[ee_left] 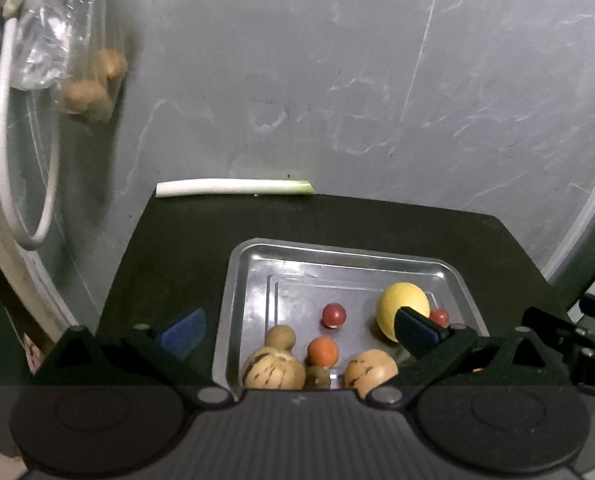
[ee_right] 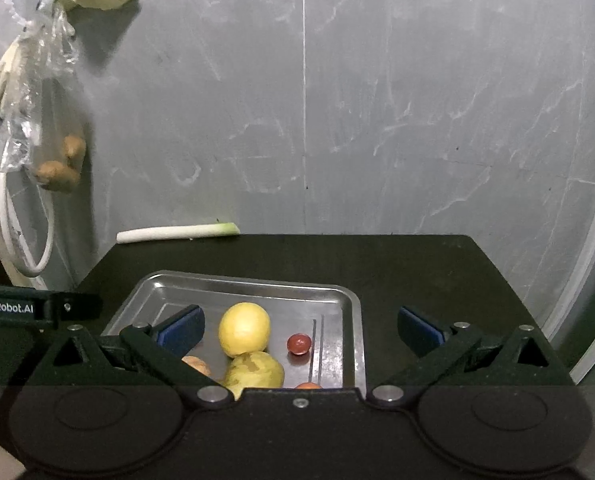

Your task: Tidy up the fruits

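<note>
Resting on a dark table, a shallow metal tray holds all the loose fruit. A white leek stalk lies along the table's far edge against a grey marbled wall. A clear plastic bag holding brownish ginger pieces hangs on the wall to the left, beside a looped white hose.

Left gripper: jaws spread wide, holding nothing. Its left blue pad sits over bare table outside the tray's left rim; its right finger overlaps the lower right side of the yellow round fruit in the left wrist view, though contact cannot be confirmed. Between the fingers lie a small red fruit, an orange fruit, two tan striped melons, a small tan fruit behind the left melon, and a small dark-green item between the two melons. A second small red fruit shows just beyond the right finger.

Right gripper: jaws also spread wide, gripping nothing. Its left pad sits over the tray's left half; its right pad is over bare table, outside the tray's right rim. Within the gap lie the yellow round fruit, a yellow-green pear touching its near side, and a small red fruit to the right, apart from both. A tan fruit is partly hidden behind the left finger. An orange fruit shows only as a sliver at the gripper body's edge. The left gripper's black body enters the right wrist view at the left edge.
</note>
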The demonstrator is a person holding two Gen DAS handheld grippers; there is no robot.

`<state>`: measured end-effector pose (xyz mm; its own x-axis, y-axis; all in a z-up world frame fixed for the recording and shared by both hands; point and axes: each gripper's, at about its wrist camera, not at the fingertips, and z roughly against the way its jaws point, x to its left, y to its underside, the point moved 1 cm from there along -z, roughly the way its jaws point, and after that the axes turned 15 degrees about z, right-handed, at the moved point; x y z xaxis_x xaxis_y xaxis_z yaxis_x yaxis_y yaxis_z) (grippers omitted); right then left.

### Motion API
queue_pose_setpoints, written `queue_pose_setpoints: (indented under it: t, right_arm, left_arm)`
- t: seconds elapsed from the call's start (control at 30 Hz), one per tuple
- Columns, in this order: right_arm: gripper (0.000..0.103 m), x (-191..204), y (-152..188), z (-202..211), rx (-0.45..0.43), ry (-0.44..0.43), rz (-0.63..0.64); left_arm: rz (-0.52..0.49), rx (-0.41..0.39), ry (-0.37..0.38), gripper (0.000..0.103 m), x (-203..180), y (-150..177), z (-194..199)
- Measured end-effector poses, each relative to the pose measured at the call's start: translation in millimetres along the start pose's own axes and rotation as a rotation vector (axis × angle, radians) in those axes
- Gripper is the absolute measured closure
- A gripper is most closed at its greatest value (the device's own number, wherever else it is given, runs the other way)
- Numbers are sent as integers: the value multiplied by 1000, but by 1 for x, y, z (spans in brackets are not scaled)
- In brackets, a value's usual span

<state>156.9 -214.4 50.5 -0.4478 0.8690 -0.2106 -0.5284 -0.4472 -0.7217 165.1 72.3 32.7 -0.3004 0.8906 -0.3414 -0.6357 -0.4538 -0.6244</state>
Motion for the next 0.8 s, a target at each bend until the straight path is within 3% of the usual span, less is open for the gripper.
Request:
queue_pose_setpoints:
  t: [0.4,0.8]
  right_arm:
    - [1,9,17,29,-23,-104,21]
    - [1,-18,35,44,-3,-155,45]
  left_arm:
    - [-45,-59,4,1,2,25,35]
    - [15,-114,-34,1,-8,44,61]
